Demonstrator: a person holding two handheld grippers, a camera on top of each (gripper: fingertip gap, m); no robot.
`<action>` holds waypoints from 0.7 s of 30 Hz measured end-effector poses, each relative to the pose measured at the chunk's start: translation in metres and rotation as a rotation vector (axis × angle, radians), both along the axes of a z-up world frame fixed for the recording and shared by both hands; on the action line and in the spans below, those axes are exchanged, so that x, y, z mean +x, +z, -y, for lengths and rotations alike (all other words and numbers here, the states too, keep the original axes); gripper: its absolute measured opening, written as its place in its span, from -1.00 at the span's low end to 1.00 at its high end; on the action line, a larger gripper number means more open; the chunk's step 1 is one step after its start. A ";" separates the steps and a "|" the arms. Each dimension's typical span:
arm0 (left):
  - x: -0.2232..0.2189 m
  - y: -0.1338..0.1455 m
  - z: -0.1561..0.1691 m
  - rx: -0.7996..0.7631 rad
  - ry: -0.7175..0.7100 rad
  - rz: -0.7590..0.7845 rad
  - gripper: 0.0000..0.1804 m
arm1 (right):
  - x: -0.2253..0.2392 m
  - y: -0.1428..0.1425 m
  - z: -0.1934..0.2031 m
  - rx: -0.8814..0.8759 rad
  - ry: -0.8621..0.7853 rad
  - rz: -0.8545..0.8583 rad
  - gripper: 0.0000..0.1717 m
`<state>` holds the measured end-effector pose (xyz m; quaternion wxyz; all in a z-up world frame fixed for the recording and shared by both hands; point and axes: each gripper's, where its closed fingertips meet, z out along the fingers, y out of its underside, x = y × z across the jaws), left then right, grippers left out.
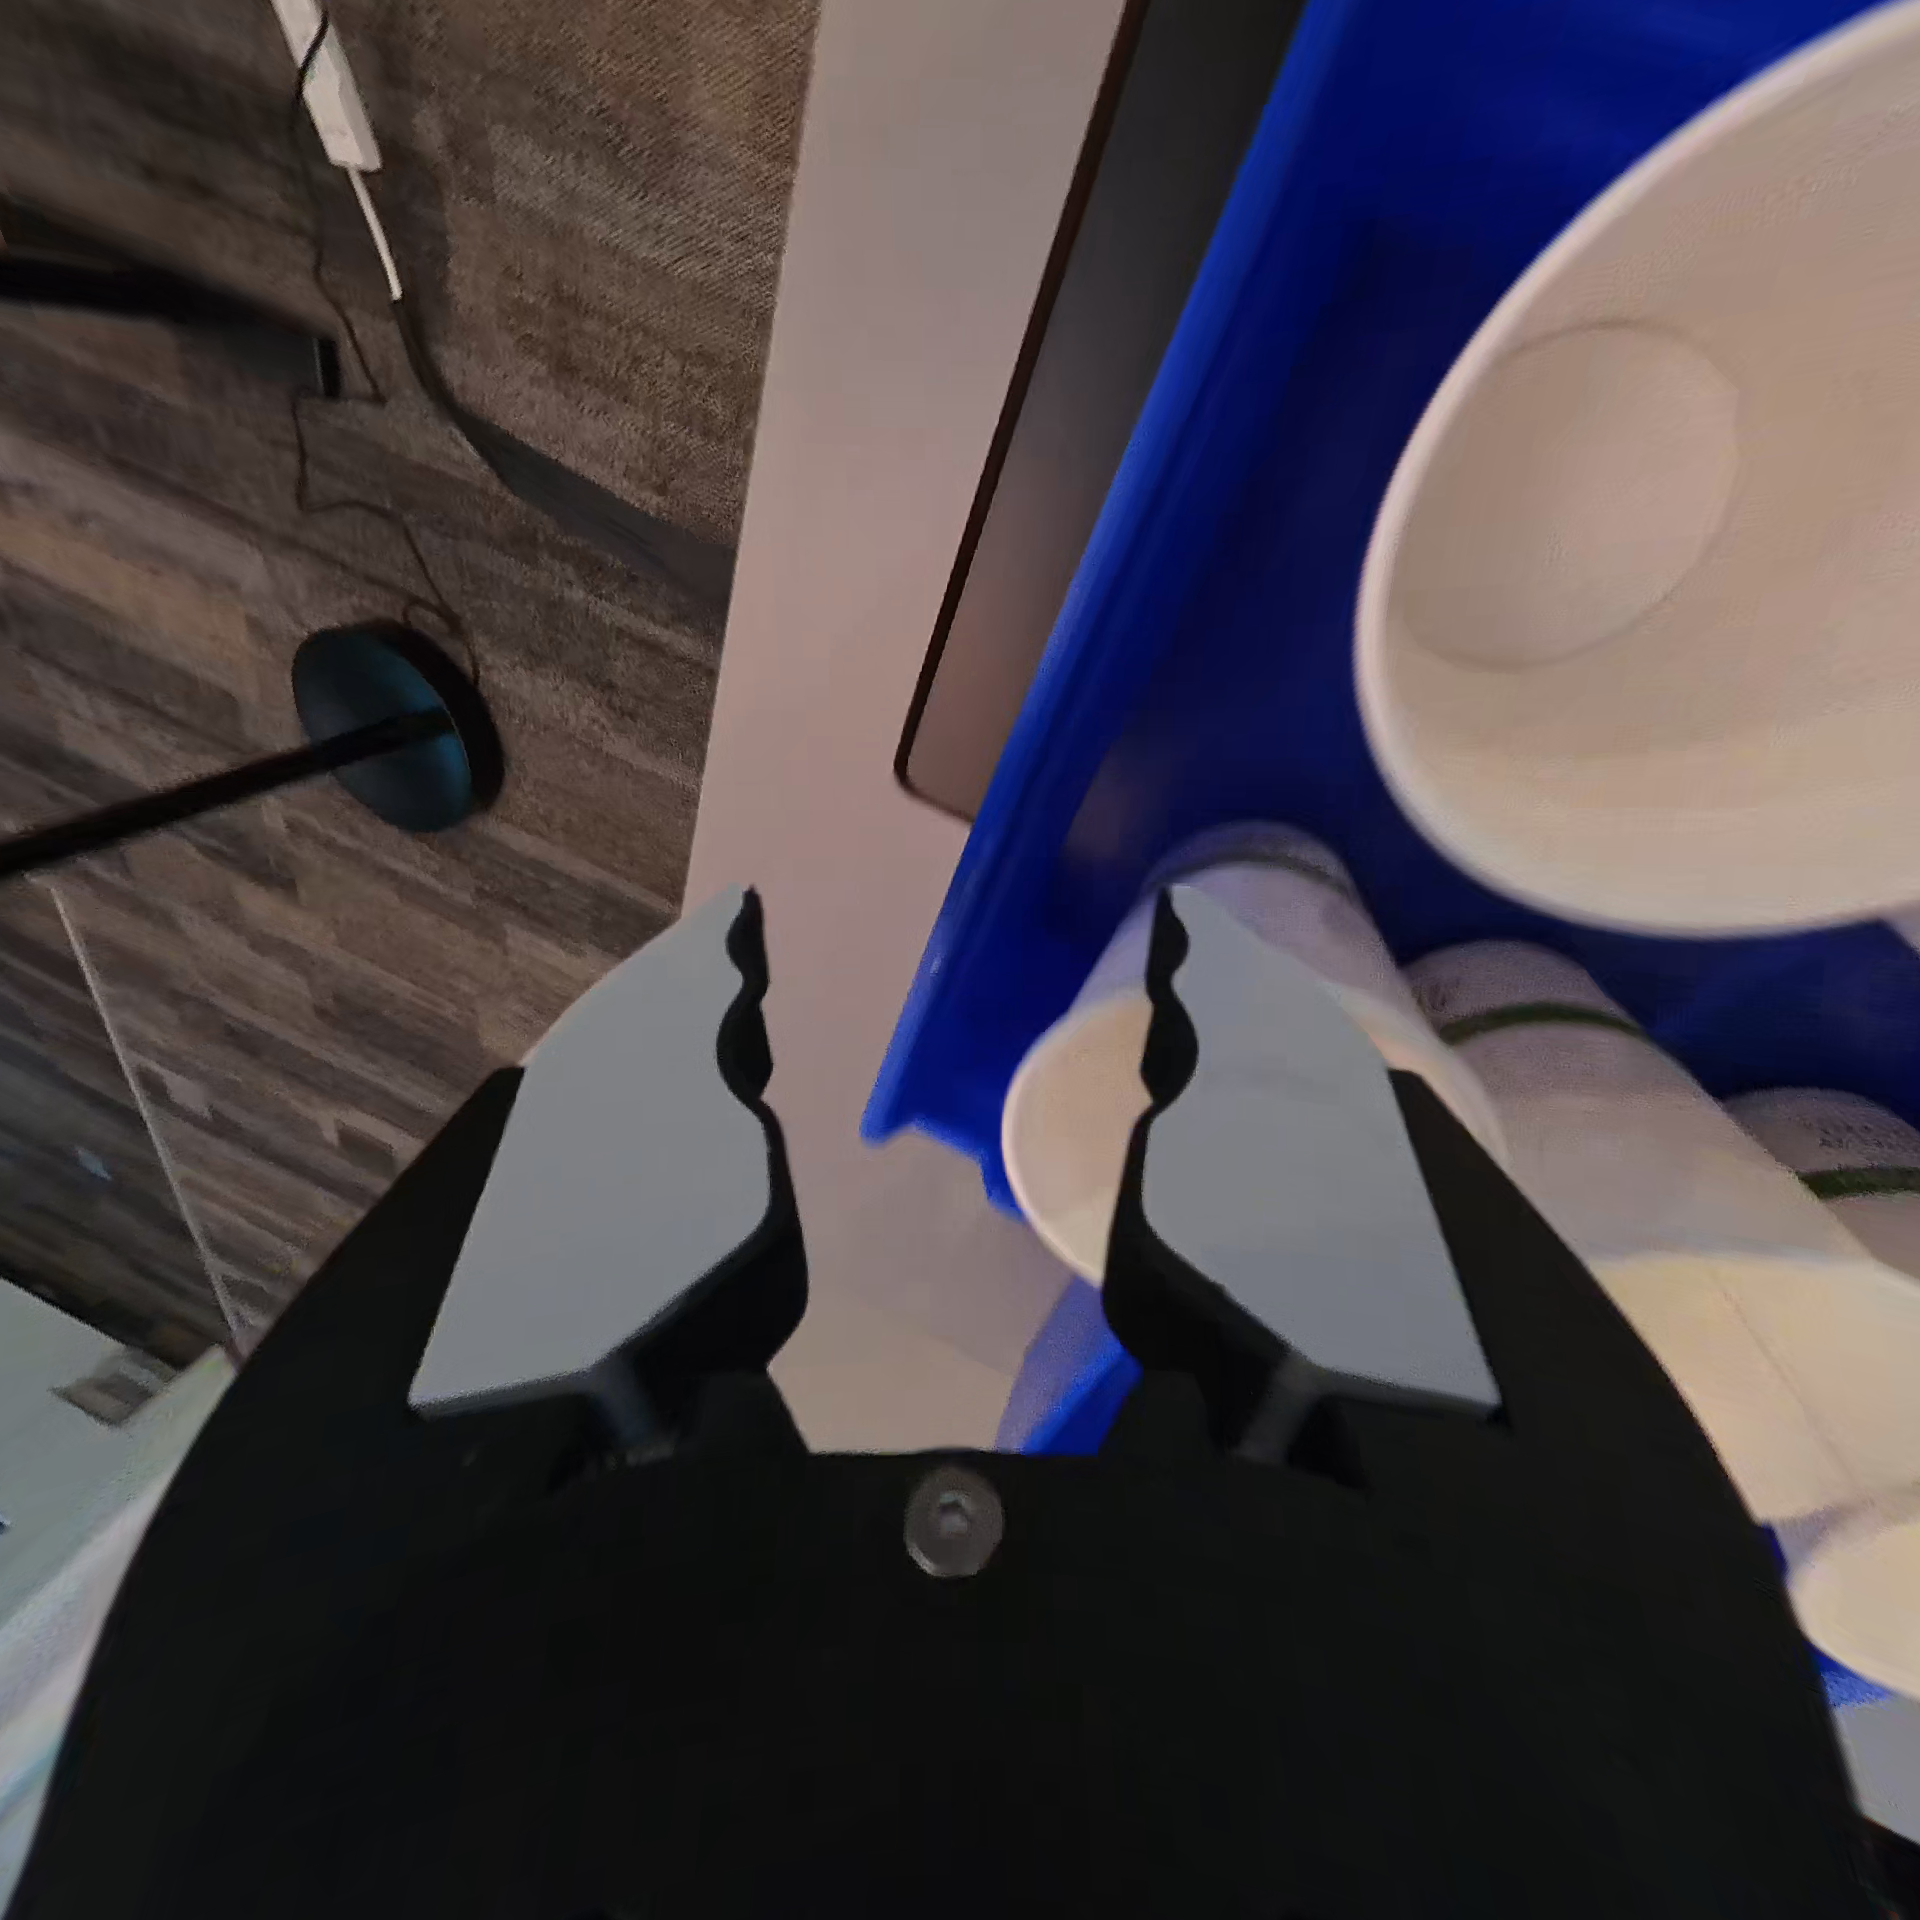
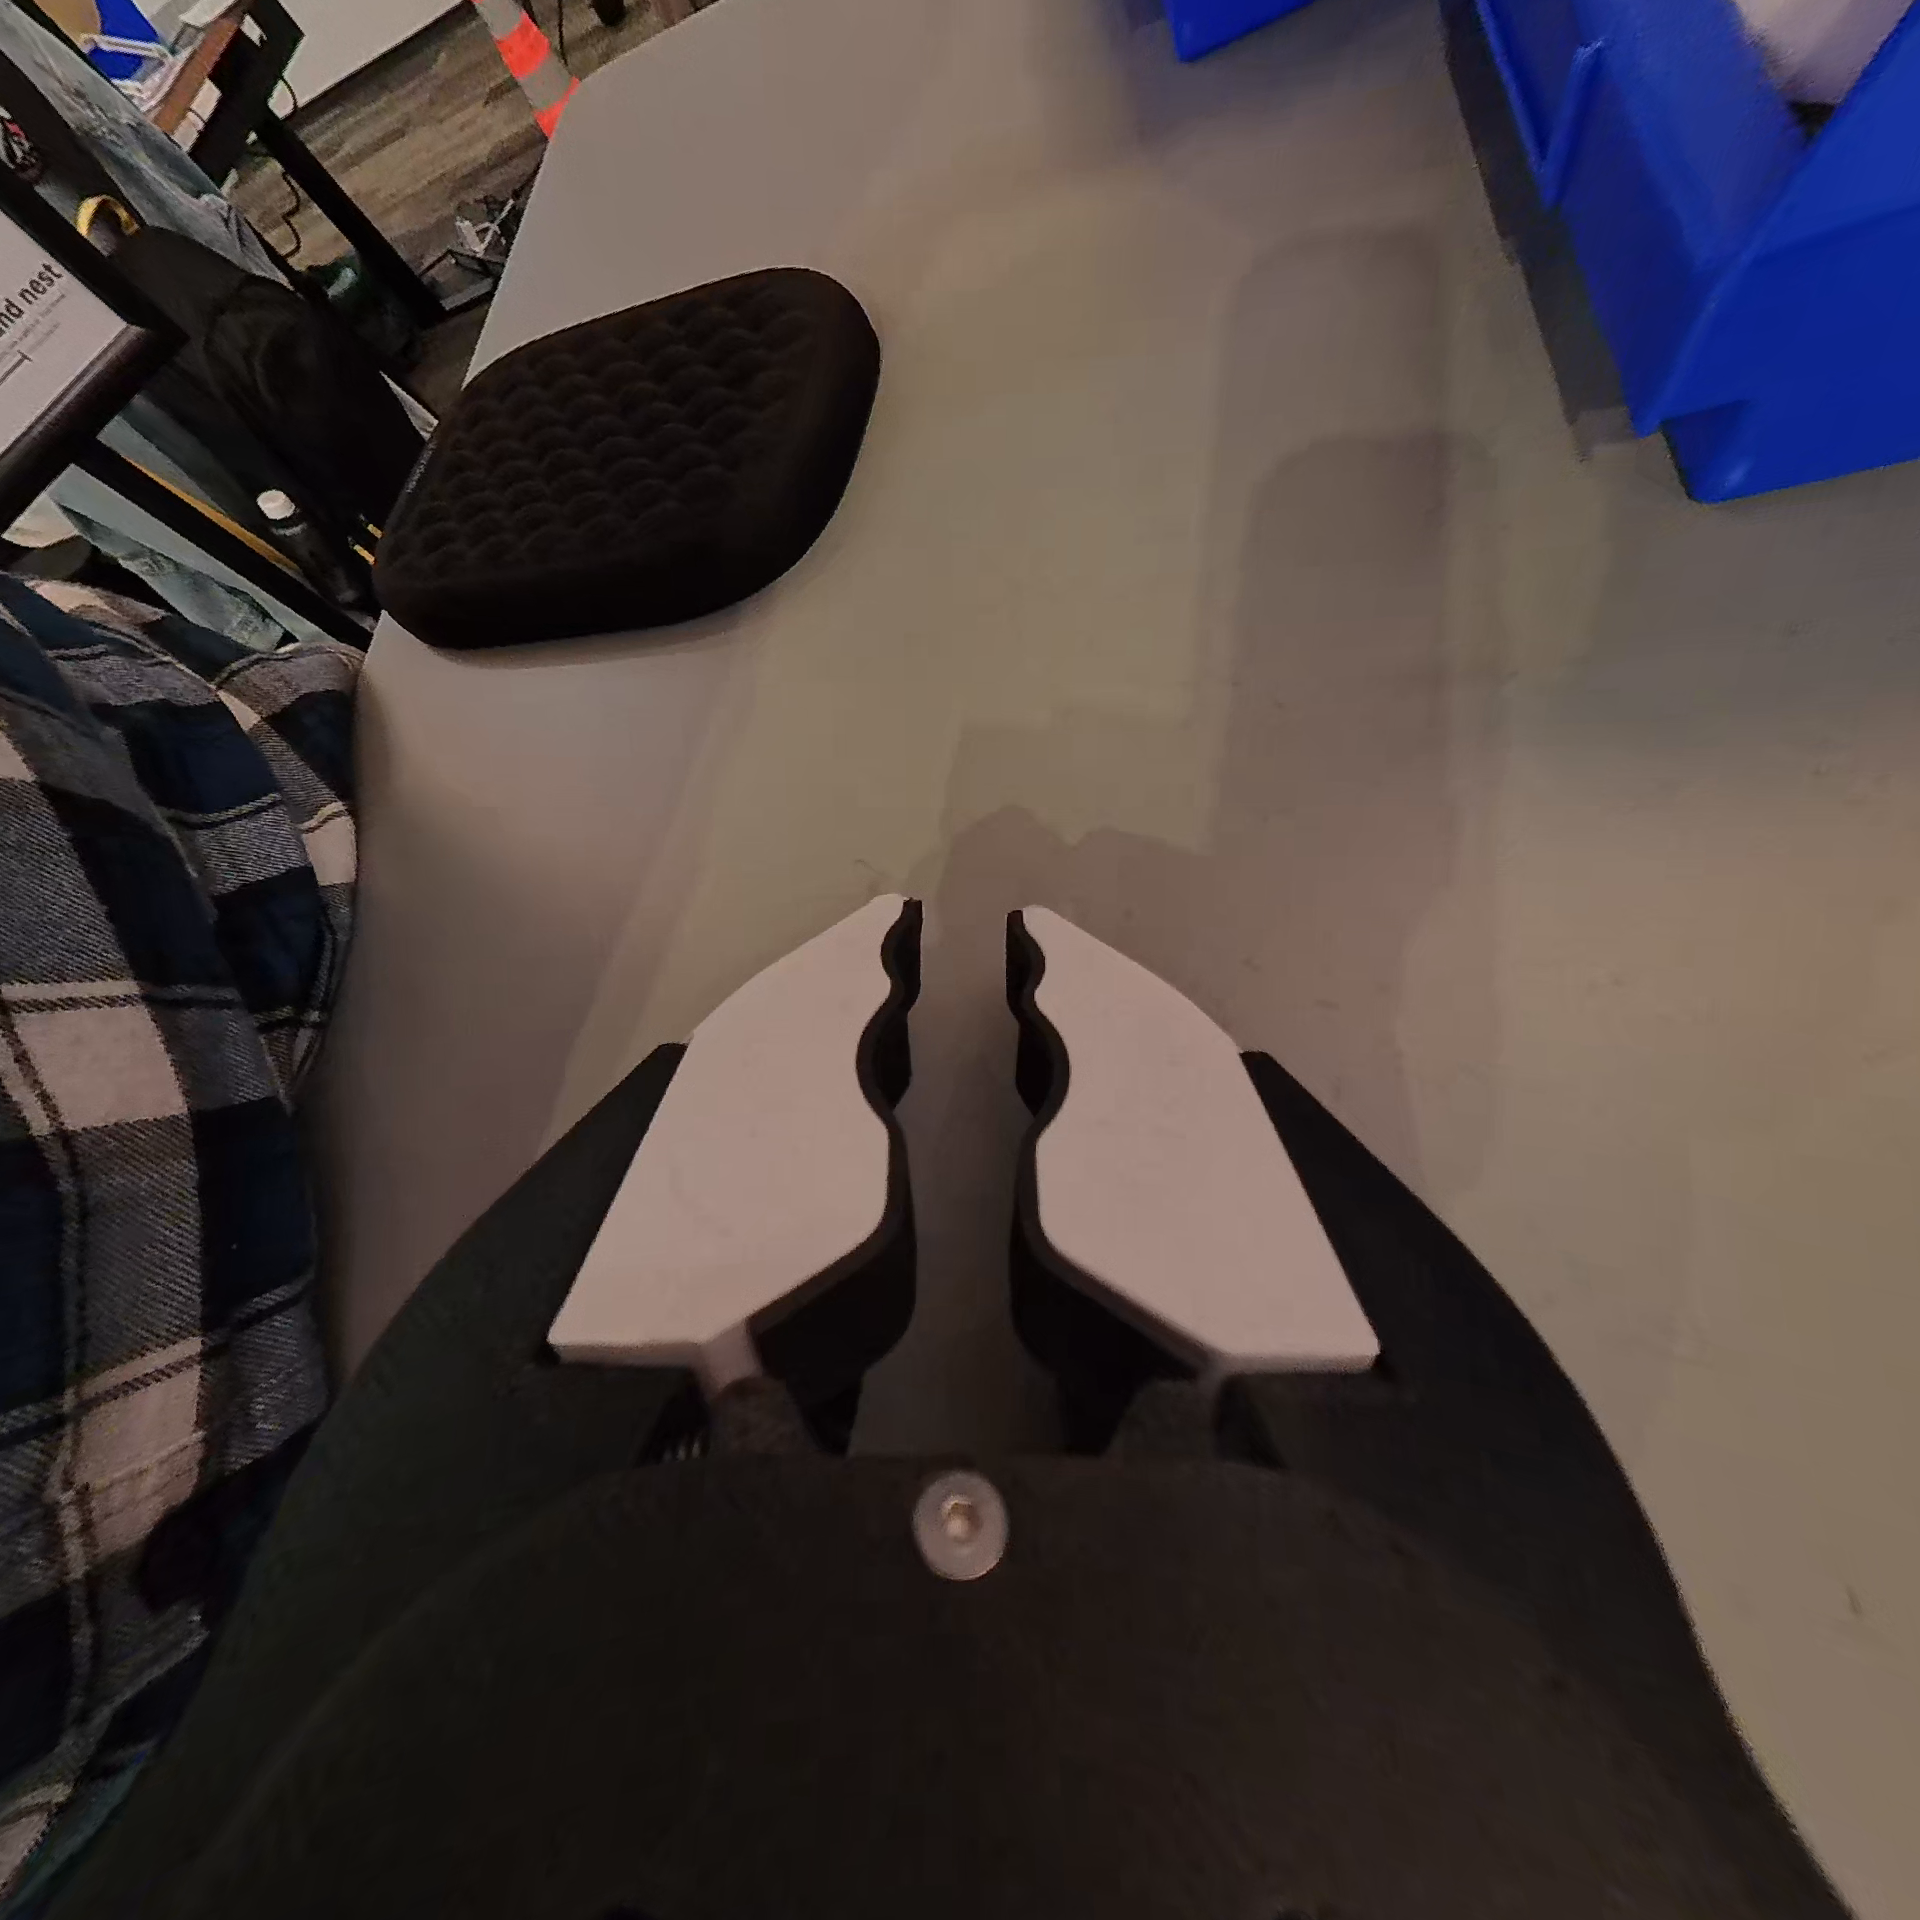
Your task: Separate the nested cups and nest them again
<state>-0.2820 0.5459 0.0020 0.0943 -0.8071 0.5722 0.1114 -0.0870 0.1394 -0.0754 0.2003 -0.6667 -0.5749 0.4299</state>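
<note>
Beside the blue bin (image 1: 1195,520) of green-banded, illegibly printed paper cups (image 1: 1558,1143), the left gripper (image 1: 956,914) gapes empty, the right gripper (image 2: 963,914) narrowly parted, empty.

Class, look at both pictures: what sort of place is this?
Probably a workshop or lab workspace: a plain work table holds blue storage bins of paper cups, with cables and a stand base on carpet.
</note>
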 end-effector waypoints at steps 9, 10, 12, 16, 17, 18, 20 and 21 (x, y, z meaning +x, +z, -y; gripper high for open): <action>-0.057 0.088 0.042 0.148 0.260 0.291 -0.12 | 0.000 0.000 0.000 -0.010 0.004 -0.002 -0.82; -0.059 0.094 0.047 0.155 0.269 0.318 -0.15 | 0.000 0.000 0.001 -0.008 0.007 -0.001 -0.82; -0.058 0.095 0.056 0.136 0.265 0.343 -0.20 | 0.000 -0.001 0.001 -0.007 0.012 0.004 -0.82; -0.058 0.084 0.061 0.116 0.250 0.288 -0.23 | 0.000 -0.001 0.003 -0.024 0.024 0.003 -0.82; -0.058 0.083 0.064 0.108 0.260 0.295 -0.23 | 0.001 0.000 0.003 -0.029 0.024 0.001 -0.82; -0.059 0.081 0.067 0.107 0.267 0.290 -0.23 | 0.001 0.000 0.003 -0.033 0.023 -0.001 -0.83; -0.057 0.072 0.074 0.080 0.277 0.304 -0.25 | 0.002 0.000 0.002 -0.035 0.018 -0.003 -0.83; -0.057 0.067 0.076 0.074 0.279 0.292 -0.25 | 0.002 0.000 0.002 -0.033 0.016 -0.002 -0.83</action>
